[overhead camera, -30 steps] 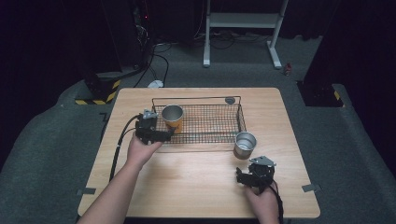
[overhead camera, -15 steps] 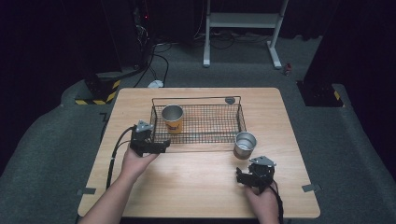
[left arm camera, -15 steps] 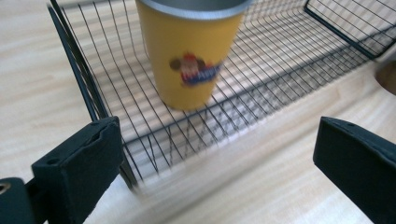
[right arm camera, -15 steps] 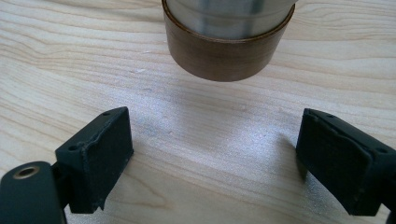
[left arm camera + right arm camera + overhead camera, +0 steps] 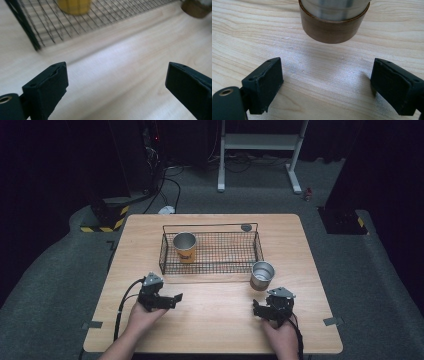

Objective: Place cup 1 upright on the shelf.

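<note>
wooden table (image 5: 215,320): steel cup (image 5: 262,275) with brown base; left gripper (image 5: 170,300), right gripper (image 5: 261,310) both spread, empty.

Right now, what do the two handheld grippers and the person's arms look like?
Both are black, boxy units. The left gripper and the right gripper each carry a grey three-cornered plate on top and trail a black cable toward the table's near edge. In the gripper views their jaws are thick, blunt black blocks with small holes, beside a brass-coloured ringed hole at bottom left. The forearms look bare, with no sleeves.
</note>
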`<state>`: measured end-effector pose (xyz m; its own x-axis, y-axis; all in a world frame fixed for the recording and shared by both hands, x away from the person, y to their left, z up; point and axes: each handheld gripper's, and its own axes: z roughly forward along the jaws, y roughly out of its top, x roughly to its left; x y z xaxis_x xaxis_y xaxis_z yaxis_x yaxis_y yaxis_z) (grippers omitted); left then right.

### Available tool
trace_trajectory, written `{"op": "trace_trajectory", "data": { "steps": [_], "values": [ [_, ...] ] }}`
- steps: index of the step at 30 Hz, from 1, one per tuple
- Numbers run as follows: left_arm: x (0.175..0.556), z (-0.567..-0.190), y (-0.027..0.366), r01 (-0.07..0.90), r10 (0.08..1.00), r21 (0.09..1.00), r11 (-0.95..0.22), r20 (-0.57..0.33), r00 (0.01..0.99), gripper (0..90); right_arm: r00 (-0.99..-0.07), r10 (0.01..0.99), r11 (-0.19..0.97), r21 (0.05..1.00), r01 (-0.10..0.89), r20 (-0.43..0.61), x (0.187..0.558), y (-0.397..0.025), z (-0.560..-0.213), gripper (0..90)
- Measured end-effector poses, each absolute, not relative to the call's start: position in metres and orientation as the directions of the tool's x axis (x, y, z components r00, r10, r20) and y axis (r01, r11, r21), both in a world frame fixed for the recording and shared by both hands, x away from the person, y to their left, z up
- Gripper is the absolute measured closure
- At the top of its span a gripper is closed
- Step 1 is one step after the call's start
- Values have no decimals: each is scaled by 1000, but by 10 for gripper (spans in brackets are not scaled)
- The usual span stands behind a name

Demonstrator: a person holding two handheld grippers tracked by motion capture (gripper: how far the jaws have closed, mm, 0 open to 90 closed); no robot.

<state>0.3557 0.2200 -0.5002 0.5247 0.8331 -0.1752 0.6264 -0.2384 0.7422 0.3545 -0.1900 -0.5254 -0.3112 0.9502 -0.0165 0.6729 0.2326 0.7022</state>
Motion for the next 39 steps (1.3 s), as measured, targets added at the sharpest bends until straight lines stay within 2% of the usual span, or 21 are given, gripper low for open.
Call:
{"op": "trace_trajectory", "data": {
  "steps": [7,8,13,16,22,30,36,39],
  "values": [
    [336,-518,213,644,796,728,-236,-236,558,66,-360,933,270,702,659,-21,353,-190,-525,105],
    [333,-517,212,642,777,737,-212,-271,568,66,-384,923,287,699,656,-18,352,-189,-525,107],
    [327,-508,213,587,705,794,-159,-325,631,88,-423,906,311,697,645,-13,349,-188,-524,159],
    [323,-500,216,553,637,828,-92,-378,672,105,-447,893,290,702,651,45,348,-190,-521,216],
    [320,-489,222,553,558,833,-1,-458,692,116,-487,865,246,740,626,124,341,-187,-512,247],
    [316,-475,237,488,516,867,101,-465,719,126,-567,809,197,840,506,152,326,-180,-492,266],
    [316,-470,248,482,461,858,176,-505,730,129,-596,783,149,876,458,178,320,-182,-481,279],
    [315,-468,251,472,465,863,181,-498,732,136,-609,770,121,894,432,190,317,-184,-477,286]
  ]
}}
